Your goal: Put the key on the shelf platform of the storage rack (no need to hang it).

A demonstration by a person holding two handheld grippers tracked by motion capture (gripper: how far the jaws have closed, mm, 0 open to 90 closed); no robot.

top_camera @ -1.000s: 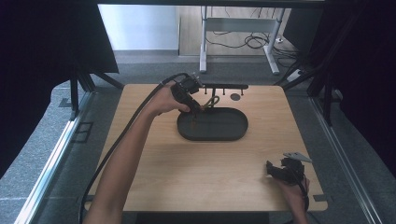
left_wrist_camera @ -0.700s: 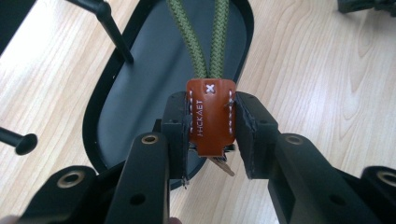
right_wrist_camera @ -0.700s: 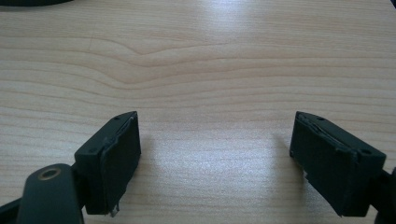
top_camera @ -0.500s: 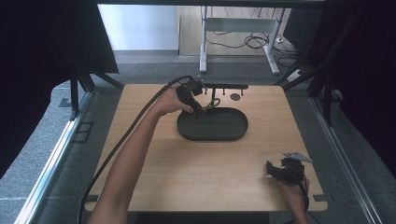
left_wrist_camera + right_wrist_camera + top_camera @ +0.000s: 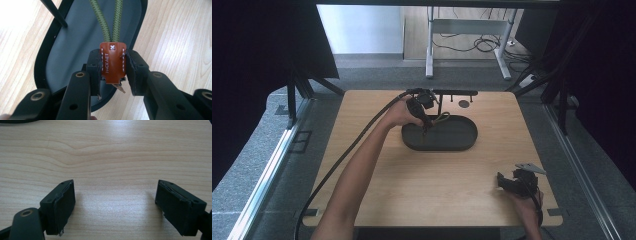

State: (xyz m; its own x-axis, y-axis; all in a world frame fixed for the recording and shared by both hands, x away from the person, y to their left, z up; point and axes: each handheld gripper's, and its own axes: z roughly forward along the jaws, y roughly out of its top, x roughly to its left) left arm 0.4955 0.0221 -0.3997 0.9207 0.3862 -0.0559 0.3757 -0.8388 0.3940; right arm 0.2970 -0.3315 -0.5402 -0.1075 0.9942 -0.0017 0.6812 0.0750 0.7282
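Big wooden table [image 5: 377, 175] under everything, plain light grain. Dark oval tray [image 5: 462, 140] toward the far middle, with a thin black stand [image 5: 455, 93] just behind it. Left gripper [image 5: 424, 125] up over the tray's left end, clamped tight on a brown leather tag [image 5: 113, 63] with white stitching. Looped green cord [image 5: 110, 20] running from the tag's top out over the tray floor. Right gripper [image 5: 512, 181] way off near the table's front right corner, jaws spread wide, gripping nothing, just bare wood between them.
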